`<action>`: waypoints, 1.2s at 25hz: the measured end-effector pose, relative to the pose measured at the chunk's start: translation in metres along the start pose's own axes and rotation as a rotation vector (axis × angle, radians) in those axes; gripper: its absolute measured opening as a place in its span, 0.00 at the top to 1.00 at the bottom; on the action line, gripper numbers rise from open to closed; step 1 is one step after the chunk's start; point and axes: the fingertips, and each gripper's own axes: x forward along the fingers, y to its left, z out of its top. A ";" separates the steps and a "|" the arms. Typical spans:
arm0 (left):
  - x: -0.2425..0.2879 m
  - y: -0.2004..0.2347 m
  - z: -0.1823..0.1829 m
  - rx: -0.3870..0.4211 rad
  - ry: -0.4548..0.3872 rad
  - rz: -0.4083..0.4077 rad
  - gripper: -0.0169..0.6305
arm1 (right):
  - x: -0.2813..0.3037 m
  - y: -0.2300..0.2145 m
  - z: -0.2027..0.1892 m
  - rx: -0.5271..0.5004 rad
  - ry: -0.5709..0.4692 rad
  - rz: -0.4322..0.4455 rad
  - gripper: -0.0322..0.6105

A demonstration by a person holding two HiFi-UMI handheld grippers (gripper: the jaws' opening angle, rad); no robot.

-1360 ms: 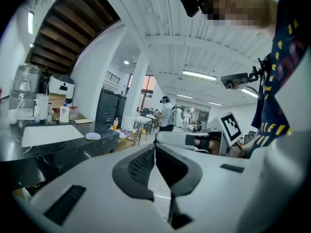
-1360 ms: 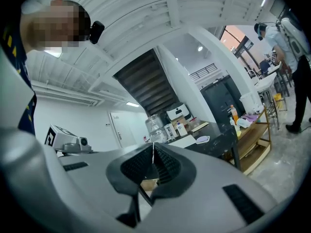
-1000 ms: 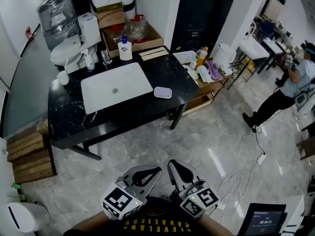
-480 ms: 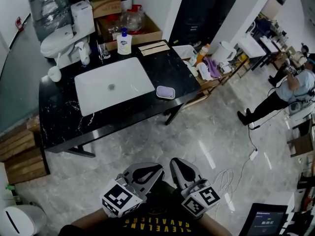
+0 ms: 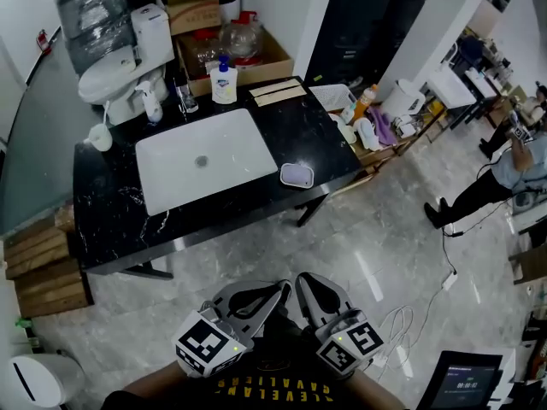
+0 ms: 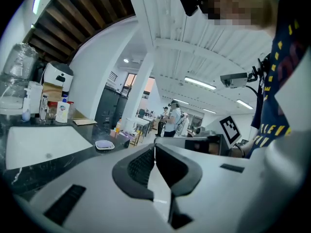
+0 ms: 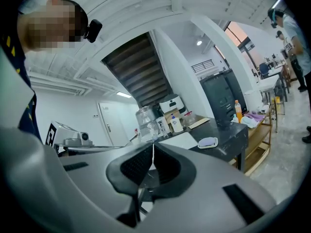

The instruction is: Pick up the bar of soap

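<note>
Down by the person's chest, at the bottom of the head view, both hands are held low and side by side. The left gripper [image 5: 272, 290] and the right gripper [image 5: 306, 284] point forward across the pale stone floor toward the black marble counter [image 5: 111, 216], well short of it. Their tips angle slightly toward each other, and each one's marker cube faces up.

From its own view, the left gripper [image 6: 155, 152] has its dark ribbed pads pressed together with nothing between them. The right gripper [image 7: 153, 152] is likewise closed and empty, its pads meeting along a thin seam.

The bar of soap [image 5: 297, 175] is lilac and lies in a shallow white dish near the counter's front right corner. It sits just right of the white sink basin [image 5: 205, 156] and far from both tools. It shows small in the left gripper view [image 6: 104, 144] and in the right gripper view [image 7: 208, 142].

Yellow letters on the dark shirt [image 5: 273, 389] run upside down and seem to spell "CLEVELAND". A pump bottle [image 5: 224, 84] with a blue label stands behind the basin, its print too small to read.
</note>
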 end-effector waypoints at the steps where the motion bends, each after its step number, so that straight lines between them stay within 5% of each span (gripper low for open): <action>1: 0.005 0.005 0.003 0.003 0.000 0.007 0.95 | 0.005 -0.004 0.003 0.001 -0.001 0.008 0.92; 30: 0.191 0.088 0.064 0.052 0.089 0.150 0.95 | 0.081 -0.199 0.086 0.173 -0.002 0.089 0.92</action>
